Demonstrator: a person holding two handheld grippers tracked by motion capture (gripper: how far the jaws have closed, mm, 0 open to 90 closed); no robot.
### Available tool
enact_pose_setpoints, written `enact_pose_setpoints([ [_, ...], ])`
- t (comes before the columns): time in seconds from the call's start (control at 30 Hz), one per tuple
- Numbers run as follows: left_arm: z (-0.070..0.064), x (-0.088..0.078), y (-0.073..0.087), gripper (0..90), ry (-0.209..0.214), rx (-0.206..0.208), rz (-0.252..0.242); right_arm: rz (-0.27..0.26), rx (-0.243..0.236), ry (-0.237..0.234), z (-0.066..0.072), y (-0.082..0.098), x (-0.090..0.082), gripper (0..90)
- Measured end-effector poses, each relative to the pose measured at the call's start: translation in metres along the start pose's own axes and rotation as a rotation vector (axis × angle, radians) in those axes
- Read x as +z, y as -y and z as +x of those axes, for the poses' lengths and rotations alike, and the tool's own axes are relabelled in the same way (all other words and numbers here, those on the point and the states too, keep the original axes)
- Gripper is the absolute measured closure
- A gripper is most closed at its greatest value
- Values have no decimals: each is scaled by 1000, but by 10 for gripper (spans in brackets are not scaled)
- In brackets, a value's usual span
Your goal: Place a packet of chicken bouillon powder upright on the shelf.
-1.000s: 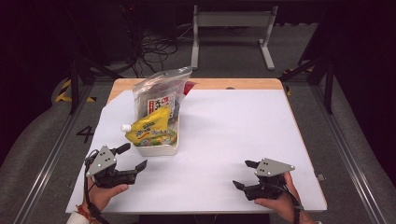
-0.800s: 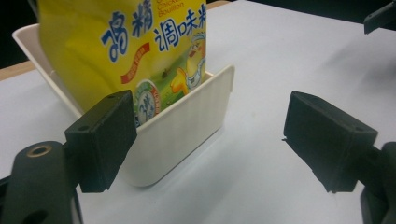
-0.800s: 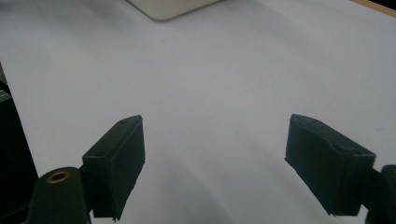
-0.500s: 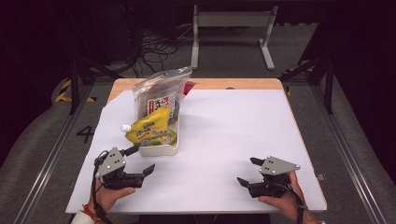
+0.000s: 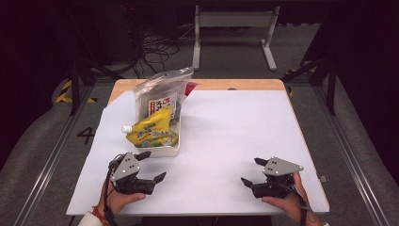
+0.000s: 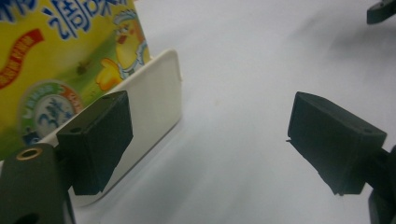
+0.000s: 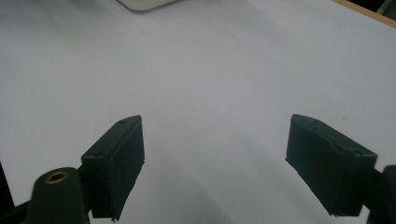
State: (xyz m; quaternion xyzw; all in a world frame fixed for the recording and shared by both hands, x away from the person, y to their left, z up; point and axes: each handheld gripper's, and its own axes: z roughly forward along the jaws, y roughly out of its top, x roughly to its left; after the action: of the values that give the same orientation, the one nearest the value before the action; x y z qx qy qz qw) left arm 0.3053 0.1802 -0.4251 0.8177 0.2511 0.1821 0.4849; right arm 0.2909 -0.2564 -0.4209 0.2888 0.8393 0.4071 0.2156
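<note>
The left claw (image 5: pixel 149 165) gapes with nothing between its jaws, just beside the white tray (image 5: pixel 162 150) on the worktop (image 5: pixel 226 136); the right claw (image 5: pixel 251 172) gapes too, well apart. A yellow pouch (image 5: pixel 151 132) lies in the tray, leaning on a clear bag (image 5: pixel 162 94) behind.

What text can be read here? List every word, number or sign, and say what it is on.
"4": painted on the floor left of the table.
Yellow pouch: large blue characters and a round seal, cropped and too blurred to read.
Clear bag: dark characters on a white label, too small to read.
</note>
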Motion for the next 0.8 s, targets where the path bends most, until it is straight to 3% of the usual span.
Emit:
enact_pose_setpoints([
  [0.33,-5,16,-3,119,42,33,38,0,23,39,-7,8,-8,188],
  [0.4,-6,20,-5,109,56,57,48,1,35,58,-10,10,-11,185],
  [0.6,-10,33,-4,89,103,54,71,4,65,99,-17,19,-18,173],
  [0.8,-11,48,3,64,98,73,141,18,64,117,-19,24,-17,158],
])
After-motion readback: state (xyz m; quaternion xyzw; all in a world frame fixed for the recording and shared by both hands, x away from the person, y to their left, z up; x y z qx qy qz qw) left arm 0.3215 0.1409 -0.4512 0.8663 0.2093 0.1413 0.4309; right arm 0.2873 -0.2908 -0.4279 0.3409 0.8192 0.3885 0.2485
